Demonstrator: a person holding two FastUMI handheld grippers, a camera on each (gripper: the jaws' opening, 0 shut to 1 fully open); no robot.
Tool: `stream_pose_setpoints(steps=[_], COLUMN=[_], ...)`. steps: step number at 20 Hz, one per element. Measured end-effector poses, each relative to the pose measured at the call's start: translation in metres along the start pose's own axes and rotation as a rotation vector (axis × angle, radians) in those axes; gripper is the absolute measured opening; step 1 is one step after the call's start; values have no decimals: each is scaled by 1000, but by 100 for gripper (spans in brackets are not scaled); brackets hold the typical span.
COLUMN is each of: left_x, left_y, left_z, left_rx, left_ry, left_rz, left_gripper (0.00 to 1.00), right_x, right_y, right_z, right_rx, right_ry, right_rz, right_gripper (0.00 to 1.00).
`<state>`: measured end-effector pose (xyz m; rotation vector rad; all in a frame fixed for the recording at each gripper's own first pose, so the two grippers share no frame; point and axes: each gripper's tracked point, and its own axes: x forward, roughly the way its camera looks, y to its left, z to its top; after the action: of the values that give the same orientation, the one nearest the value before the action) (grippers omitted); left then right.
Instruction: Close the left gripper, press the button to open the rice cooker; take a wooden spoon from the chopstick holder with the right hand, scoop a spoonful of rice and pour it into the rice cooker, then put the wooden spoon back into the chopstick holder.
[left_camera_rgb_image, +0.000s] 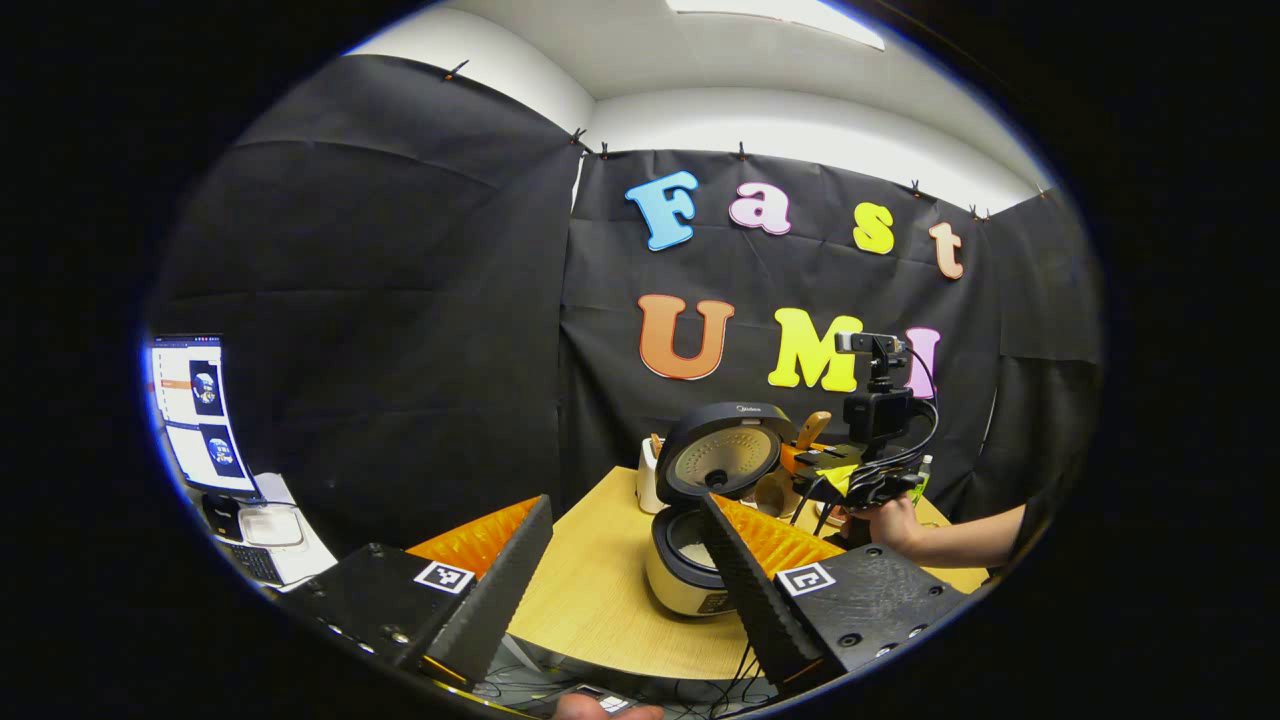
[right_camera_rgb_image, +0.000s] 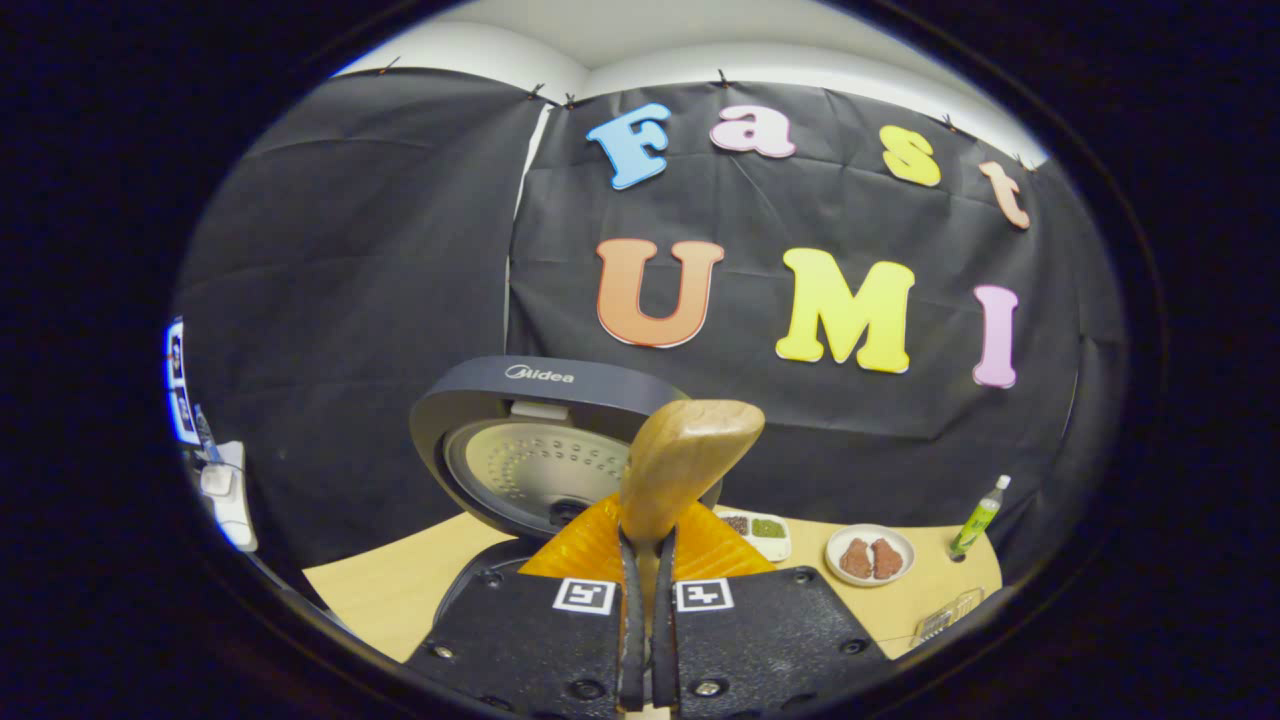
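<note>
Wooden and pale, the spoon (right_camera_rgb_image: 690, 455) is standing bowl-up, its handle pinched between the nearly closed fingers of the right gripper (right_camera_rgb_image: 646, 560), in front of the raised lid (right_camera_rgb_image: 540, 440) of the rice cooker (left_camera_rgb_image: 690, 560). The left gripper (left_camera_rgb_image: 625, 560) is hanging wide apart and holding nothing, above the wooden table (left_camera_rgb_image: 600, 590). Whether rice is lying in the spoon's bowl cannot be told. For the pour, the spoon is best carried level until it is over the open pot (left_camera_rgb_image: 690, 550), then tipped slowly.

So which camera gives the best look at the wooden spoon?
The right gripper view: the wooden spoon stands large and close, clamped in the right hand-held gripper. The left gripper view shows it small and far off, beside the open rice cooker.
</note>
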<state>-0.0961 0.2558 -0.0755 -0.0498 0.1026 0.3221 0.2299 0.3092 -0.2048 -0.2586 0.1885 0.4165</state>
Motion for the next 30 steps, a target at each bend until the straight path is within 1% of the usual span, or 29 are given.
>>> stream_pose_setpoints(steps=[3,6,7,8,9,10,12,13,14,16,18,23,26,27,29,30], left_x=[-1,-1,-1,-3,-4,-5,-6,-7,-7,-7,-5,3,11,15,24,29], left_y=[4,7,8,9,10,11,10,9,10,6,0,-23,-48,-58,-78,-86], left_z=[1,1,1,1,2,2,1,0,-1,-1,1,4,5,5,6,6], left_rx=[7,10,8,10,14,17,17,20,22,23,23,31,44,51,61,64], left_ry=[-6,-4,-4,-6,-7,-4,-5,-4,-1,3,-1,-2,4,5,3,2], left_rz=[-3,-4,-5,-1,3,7,13,17,21,26,27,29,12,3,-18,-24], left_gripper=[95,95,95,95,95,95,95,95,95,95,95,95,95,95,95,95], right_x=[-3,-6,-5,-5,-5,-6,-8,-10,-10,-12,-18,-33,-52,-58,-71,-78], right_y=[11,21,27,32,34,32,31,32,33,32,28,1,-25,-35,-59,-71], right_z=[4,17,19,19,20,20,27,30,31,33,35,52,65,68,76,78], right_rx=[-109,-236,-263,-279,-284,-281,-278,-277,-267,-216,-136,117,229,263,333,381], right_ry=[-30,-80,-90,-96,-104,-111,-127,-133,-136,-128,-119,-78,-74,-77,-85,-88], right_rz=[-9,-40,-36,-32,-32,-37,-44,-38,-27,-3,21,91,128,136,151,163], right_gripper=[9,8,9,8,10,8,8,10,9,9,8,9,9,7,8,7])
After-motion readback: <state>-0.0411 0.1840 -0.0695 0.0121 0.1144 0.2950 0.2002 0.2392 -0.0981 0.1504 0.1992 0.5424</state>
